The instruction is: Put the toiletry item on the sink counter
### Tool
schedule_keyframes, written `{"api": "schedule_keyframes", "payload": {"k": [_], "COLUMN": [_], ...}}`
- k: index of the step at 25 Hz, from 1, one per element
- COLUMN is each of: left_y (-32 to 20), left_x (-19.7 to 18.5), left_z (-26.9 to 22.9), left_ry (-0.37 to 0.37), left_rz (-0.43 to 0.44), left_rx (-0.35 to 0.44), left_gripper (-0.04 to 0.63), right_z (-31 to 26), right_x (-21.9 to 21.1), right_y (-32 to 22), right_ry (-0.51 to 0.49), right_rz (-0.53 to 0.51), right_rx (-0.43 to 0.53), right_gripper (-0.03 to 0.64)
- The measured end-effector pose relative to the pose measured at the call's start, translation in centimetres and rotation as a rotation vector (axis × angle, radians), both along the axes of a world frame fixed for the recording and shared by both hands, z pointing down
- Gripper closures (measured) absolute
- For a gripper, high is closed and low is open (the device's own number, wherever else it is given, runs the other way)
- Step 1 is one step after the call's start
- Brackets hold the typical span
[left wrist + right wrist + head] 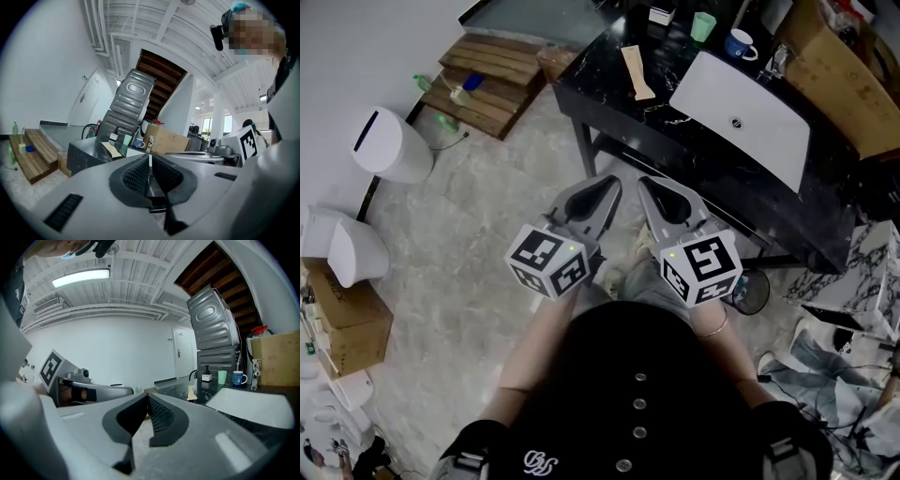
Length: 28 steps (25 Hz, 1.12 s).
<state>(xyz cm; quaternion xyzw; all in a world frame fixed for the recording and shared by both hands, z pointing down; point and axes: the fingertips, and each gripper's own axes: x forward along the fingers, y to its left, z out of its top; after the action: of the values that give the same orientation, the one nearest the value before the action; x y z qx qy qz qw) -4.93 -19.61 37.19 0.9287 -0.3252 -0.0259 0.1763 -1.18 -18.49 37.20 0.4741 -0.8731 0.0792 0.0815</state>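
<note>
One tan toiletry item (637, 72) lies flat on the black counter (602, 89), near its far left corner, just left of the white sink basin (750, 117). Green cup (703, 25) and blue mug (739, 44) stand along the far edge behind it.

Left gripper (607, 185) and right gripper (649, 185) sit side by side, close to the person's body, roughly level, tips aimed at the counter's near edge. Both have jaws closed together with nothing between them.

Item is well apart from both, beyond the tips and across the counter. Its long axis runs far edge to near edge, slightly slanted, with the wider end nearer the grippers.

Wooden pallet (492, 80) on the floor off the counter's left end.
</note>
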Motion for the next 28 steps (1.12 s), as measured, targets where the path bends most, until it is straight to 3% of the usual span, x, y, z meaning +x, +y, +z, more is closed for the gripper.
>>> {"api": "schedule_keyframes", "payload": {"k": [28], "left_y": [0.6], "left_x": [1.3], "left_z": [-0.2], "left_ry": [0.003], "left_rz": [0.017], "left_rx": [0.002], "left_gripper": [0.572], "right_z": [-0.2], "right_x": [0.5], "right_y": [-0.3], "right_ry": [0.014], "right_rz": [-0.005], "right_rx": [0.011], "right_gripper": [0.612]}}
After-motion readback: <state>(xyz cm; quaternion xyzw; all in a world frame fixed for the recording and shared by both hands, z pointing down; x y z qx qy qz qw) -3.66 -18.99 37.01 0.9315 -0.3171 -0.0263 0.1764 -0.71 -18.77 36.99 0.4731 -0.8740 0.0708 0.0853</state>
